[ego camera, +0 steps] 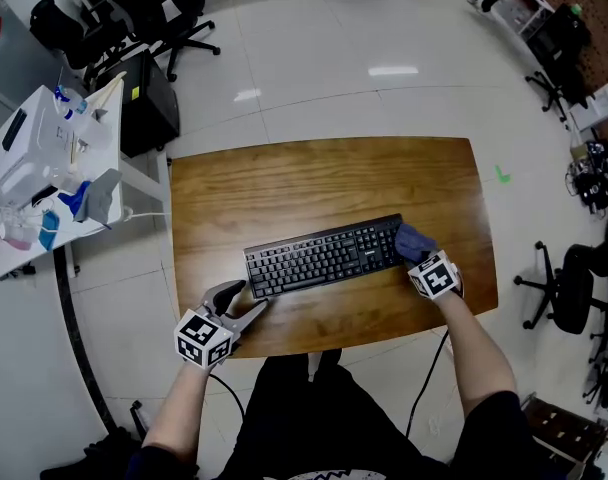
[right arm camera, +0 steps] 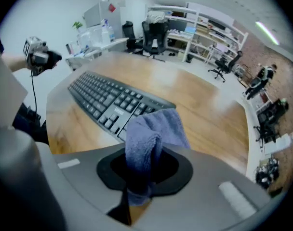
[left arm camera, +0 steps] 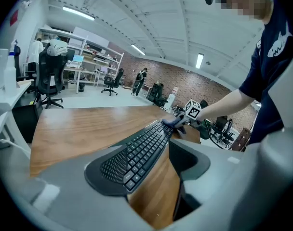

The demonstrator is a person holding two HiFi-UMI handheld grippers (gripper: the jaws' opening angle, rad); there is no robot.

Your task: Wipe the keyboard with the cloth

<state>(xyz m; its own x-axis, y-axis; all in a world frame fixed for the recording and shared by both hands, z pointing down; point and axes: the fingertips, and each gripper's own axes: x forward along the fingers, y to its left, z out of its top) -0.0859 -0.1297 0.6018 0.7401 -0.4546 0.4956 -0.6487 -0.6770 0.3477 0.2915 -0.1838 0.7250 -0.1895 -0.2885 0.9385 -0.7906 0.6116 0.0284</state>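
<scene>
a black keyboard (ego camera: 324,256) lies slightly askew near the middle of the wooden worktop (ego camera: 314,183), its right end further from the person than its left. the right hand-held gripper (right arm camera: 139,186) is clamped on a blue cloth (right arm camera: 156,129). its own view shows the two jaws pressed on a bunched fold, with the free part of the cloth spilling forward onto the right end of the keyboard. in the head view the cloth covers the keys at that end, and the gripper's marker cube sits just in front of it, over bare wood.

the left hand-held gripper (ego camera: 250,298) has its jaws apart at the keyboard's left front corner. one jaw tip is just beside the left edge and the other just beside the front edge. in the left gripper view the near end of the keyboard shows in the gap between the jaws, with nothing clamped. whether either jaw touches the keyboard cannot be told.

to the person's left, apart from the worktop, a white side table (ego camera: 112,138) carries a clutter of small items. black office chairs (ego camera: 149,13) stand on the pale floor (ego camera: 314,68) beyond.
</scene>
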